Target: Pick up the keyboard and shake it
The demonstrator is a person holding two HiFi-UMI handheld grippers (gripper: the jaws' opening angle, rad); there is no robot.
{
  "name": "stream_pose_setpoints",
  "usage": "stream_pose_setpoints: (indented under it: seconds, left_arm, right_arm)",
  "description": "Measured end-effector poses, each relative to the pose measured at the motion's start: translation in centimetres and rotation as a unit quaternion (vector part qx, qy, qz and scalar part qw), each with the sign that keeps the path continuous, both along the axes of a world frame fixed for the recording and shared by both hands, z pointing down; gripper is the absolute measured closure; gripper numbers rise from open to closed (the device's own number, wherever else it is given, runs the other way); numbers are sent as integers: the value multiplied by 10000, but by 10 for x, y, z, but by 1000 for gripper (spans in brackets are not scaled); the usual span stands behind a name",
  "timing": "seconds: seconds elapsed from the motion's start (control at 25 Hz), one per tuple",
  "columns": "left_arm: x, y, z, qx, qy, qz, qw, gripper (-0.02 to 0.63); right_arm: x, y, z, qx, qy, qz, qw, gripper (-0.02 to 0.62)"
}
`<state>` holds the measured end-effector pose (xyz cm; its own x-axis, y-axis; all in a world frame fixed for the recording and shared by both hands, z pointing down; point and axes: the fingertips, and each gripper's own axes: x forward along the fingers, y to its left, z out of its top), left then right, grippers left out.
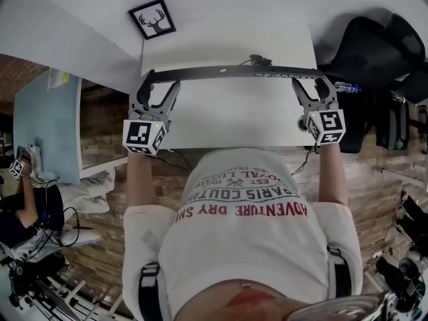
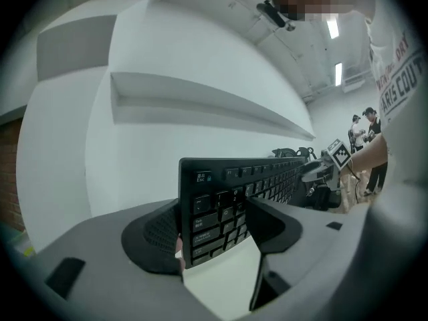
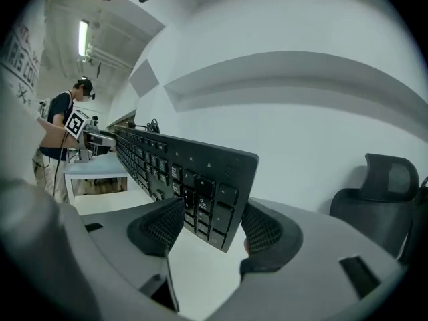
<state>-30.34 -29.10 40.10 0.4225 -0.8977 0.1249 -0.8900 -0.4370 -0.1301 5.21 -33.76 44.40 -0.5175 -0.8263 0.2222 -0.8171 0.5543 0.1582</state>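
With left gripper (image 1: 159,85) and right gripper (image 1: 313,85) clamping opposite ends of the keyboard (image 1: 234,72) above the counter (image 1: 227,122), I should shake evenly.

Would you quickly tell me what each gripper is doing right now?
Left gripper: shut on the long black plastic keyboard, at its left end.
Right gripper: shut on the same keyboard, at its right end.

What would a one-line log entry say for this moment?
left gripper: shut on keyboard left end | right gripper: shut on right end | keyboard: on edge over table
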Motion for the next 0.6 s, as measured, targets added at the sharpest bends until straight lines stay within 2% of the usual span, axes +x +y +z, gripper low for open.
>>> stream_pose_setpoints:
  seconds: [0.2,0.32,0.6]
  left_arm:
    - [-15,-7,14,-623,407,81,9972,302]
    - [-20,-9,19,-771,535,96,9955,302]
    - [-25,-5,28,-848,769,234,9931,302]
  right_arm:
    - [-12,10,-15,115,-126,-283,9995,321]
    - [-17,12,-22,170,-207,-385,9989,321]
    - [-24,24,-42,816,181,-336,9959,321]
